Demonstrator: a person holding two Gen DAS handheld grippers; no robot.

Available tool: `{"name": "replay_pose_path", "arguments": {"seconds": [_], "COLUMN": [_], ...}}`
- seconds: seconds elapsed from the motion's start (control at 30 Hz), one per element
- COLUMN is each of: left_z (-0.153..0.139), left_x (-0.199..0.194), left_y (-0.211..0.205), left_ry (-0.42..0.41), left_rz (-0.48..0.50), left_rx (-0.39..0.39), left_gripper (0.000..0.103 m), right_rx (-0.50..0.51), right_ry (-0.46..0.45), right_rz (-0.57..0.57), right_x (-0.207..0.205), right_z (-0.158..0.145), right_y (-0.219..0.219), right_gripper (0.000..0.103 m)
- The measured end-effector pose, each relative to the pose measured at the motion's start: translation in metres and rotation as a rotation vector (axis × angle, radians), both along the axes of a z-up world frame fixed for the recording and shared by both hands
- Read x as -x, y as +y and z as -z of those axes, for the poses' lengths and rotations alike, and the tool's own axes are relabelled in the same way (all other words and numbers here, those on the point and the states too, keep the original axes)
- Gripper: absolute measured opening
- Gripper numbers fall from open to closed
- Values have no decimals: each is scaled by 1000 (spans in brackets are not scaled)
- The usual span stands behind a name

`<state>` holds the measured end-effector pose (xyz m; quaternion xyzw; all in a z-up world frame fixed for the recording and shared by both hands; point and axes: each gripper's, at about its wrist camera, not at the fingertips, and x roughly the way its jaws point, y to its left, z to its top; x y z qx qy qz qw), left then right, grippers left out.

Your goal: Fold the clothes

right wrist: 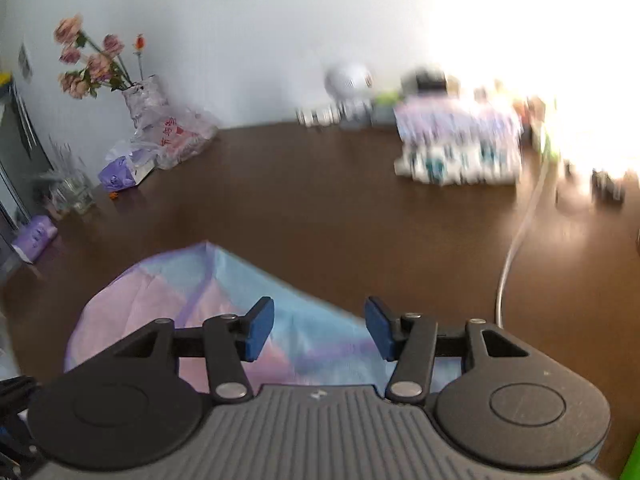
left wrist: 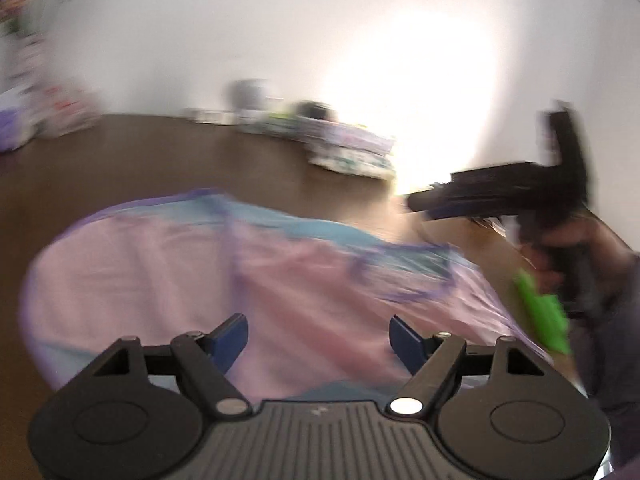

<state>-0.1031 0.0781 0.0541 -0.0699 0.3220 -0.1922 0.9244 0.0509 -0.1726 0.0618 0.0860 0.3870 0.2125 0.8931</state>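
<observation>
Two handheld grippers stand over a dark brown wooden surface (right wrist: pixel 320 208) that carries a pink, light-blue and lilac fabric garment (left wrist: pixel 168 272). Only current frames are available, both motion-blurred.

Left wrist view: the left gripper (left wrist: pixel 318 338) has its blue pads spread wide, nothing between them, above the pink area of the garment; contact with the cloth cannot be determined. The garment lies spread flat on the surface, with its blue band along the far edge. At the right edge, a hand (left wrist: pixel 576 256) holds the right gripper (left wrist: pixel 432 204), seen as a dark blur beside a bright green part (left wrist: pixel 544 312).

Right wrist view: a vase of pink artificial flowers (right wrist: pixel 96 64) stands at far left against the white wall (right wrist: pixel 248 24). The right gripper's blue pads are parted, with nothing held, over the garment's blue edge. A stack of folded patterned cloth (right wrist: pixel 460 148) sits further right at the rear, well apart from the garment. A white cable (right wrist: pixel 516 240) runs across the surface at right.
</observation>
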Motion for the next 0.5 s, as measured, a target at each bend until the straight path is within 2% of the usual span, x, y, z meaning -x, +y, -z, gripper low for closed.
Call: {"name": "replay_pose_path", "arguments": {"seconds": [0.03,0.1,0.13,0.23,0.3,0.33,0.37,0.4,0.43,0.5], "left_z": [0,1,3,10,14,15,17,19,21,20], "left_x": [-1,-1,-1,1,-4,-6,-8,-9,-11,-9], "left_y": [-18,-51,-66,-92,-93,-91,-89,-88,-87,-87], "left_ry": [0,-3,-6,-28,0,22,43,62,77,77], "left_rz": [37,92,110,97,49,36,23,17,16,19], "left_rx": [-39,-130,-180,-302,-316,-310,-304,-309,-313,-312], "left_gripper": [76,66,64,54,47,46,37,20,15,15], "right_rx": [-34,-105,-134,-201,-236,-242,-243,-234,-222,-172], "right_ry": [34,99,128,202,216,210,193,150,101,-30], "right_rz": [-1,-20,-29,-31,-27,-26,-32,-23,-9,61], "right_x": [-2,-8,-13,-25,-29,-30,-30,-31,-32,-28], "right_z": [9,27,34,51,57,57,57,55,53,47], "right_y": [-4,-5,-4,5,10,14,17,19,20,20], "right_gripper": [47,44,43,44,37,31,13,7,6,5]}}
